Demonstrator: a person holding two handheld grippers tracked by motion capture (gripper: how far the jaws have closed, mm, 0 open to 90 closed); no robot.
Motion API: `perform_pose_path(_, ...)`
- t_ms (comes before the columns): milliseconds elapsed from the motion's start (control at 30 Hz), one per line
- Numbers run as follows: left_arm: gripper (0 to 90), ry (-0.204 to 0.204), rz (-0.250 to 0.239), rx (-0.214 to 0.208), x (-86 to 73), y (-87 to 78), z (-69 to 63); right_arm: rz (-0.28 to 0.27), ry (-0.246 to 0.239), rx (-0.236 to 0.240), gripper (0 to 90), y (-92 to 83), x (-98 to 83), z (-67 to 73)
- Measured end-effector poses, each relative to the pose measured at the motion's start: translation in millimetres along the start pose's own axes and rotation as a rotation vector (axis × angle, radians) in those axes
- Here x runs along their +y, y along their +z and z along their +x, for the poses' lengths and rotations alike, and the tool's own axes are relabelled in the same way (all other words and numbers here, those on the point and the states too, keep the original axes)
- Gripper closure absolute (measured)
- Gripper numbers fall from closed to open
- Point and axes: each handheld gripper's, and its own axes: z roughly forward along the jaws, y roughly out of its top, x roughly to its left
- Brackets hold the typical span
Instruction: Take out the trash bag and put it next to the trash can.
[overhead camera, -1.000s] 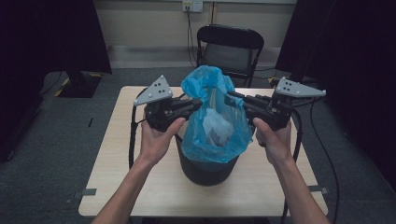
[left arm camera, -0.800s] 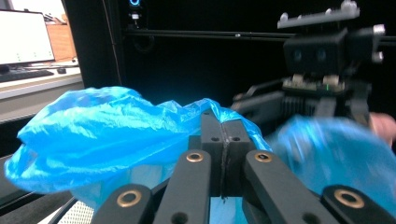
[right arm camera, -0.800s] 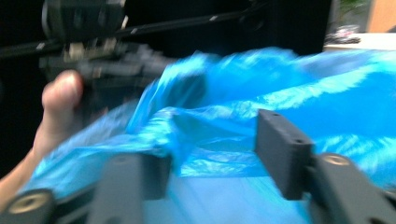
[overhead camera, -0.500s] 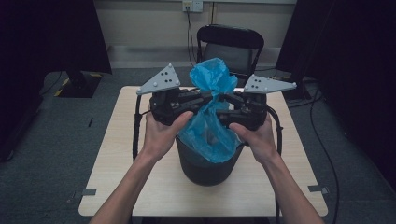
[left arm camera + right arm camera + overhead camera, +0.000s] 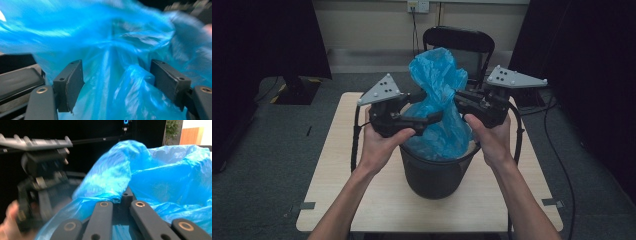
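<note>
Crinkly blue plastic bag in round black bin, left tongs just spreading, right tongs pinching film.

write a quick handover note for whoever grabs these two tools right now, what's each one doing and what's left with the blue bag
Left tool: jaws have just been opening; they stand apart with blue bag film between them, not pinched.
Right tool: jaws have just been closing; shut on the bag's film.
Bag: gathered into a neck above the black bin, its lower part inside the bin, on the wooden table.
Done: top bunched together.
Left, probably: regrip with the left tool, then tie or lift the bag out.
</note>
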Motion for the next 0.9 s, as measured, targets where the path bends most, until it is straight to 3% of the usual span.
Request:
perform_pose_path(100,29.7,0.014,0.017,0.019,1.0,13.6,-5.4,-0.001,-0.005,0.012,90.0,1.4,3.0,4.9)
perform_pose_path(133,37.1,0.007,0.014,0.016,1.8,15.0,-6.0,0.006,-0.009,0.012,90.0,2.0,2.8,6.8)
perform_pose_path(233,73.4,0.034,0.021,-0.012,2.2,15.7,-8.5,0.014,-0.011,0.007,90.0,-0.1,0.9,8.5)
perform_pose_path(300,86.3,0.047,0.026,-0.024,1.9,15.1,-8.8,0.016,-0.02,-0.003,85.7,-4.7,-0.1,6.8)
perform_pose_path(467,88.0,0.066,0.058,-0.04,0.8,10.7,-8.6,0.049,-0.083,-0.081,62.7,-14.2,-2.3,5.7)
perform_pose_path(533,87.9,0.067,0.058,-0.038,0.7,9.8,-8.5,0.049,-0.091,-0.098,58.2,-16.0,-2.2,5.5)
perform_pose_path(567,87.9,0.064,0.053,-0.033,0.9,7.8,-7.5,0.052,-0.088,-0.121,51.4,-18.1,-2.5,3.9)
perform_pose_path(700,88.0,0.049,0.043,-0.019,1.6,3.3,-3.1,0.049,-0.063,-0.121,44.7,-22.1,-4.1,0.2)
perform_pose_path(900,88.0,0.012,0.01,0.021,3.3,-8.5,11.1,0.062,-0.037,-0.081,35.4,-33.9,-12.2,-4.7)
